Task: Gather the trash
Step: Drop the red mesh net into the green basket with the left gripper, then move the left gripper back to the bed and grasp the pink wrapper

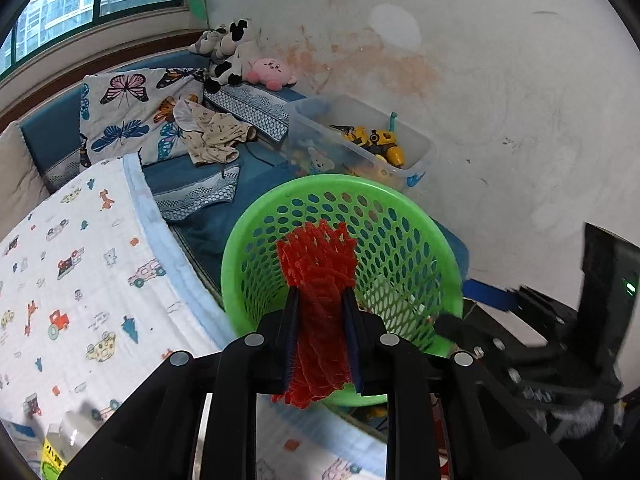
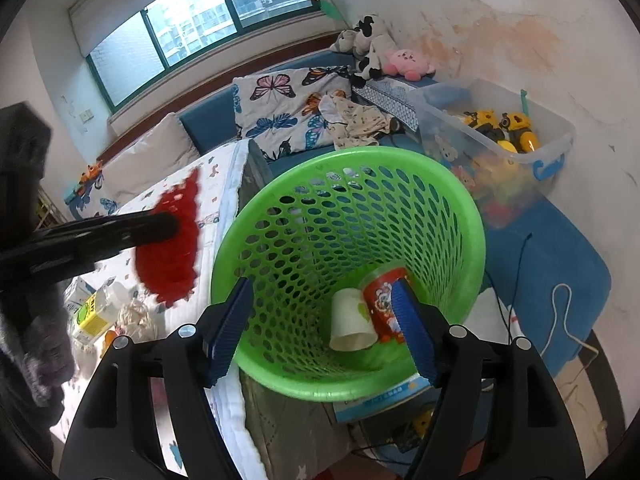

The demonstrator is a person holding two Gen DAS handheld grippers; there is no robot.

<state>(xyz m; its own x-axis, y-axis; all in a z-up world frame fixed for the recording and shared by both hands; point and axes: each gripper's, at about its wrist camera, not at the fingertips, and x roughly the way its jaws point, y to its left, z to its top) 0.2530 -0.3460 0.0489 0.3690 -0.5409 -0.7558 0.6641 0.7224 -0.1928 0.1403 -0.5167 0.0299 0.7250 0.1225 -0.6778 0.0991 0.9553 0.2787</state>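
1. Pinching a crumpled red foam net (image 1: 318, 300), the left gripper (image 1: 320, 304) holds it just before the green basket (image 1: 420, 200).
2. Right gripper (image 2: 320, 320) jaws stand spread and empty over the basket.
3. Only the right wrist view shows a white paper cup (image 2: 352, 320) and a red cup (image 2: 384, 304) lying inside.

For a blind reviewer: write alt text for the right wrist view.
The open right gripper hovers over a green perforated basket holding a white paper cup and a red printed cup. At left, the left gripper carries red foam netting above a patterned bed sheet.
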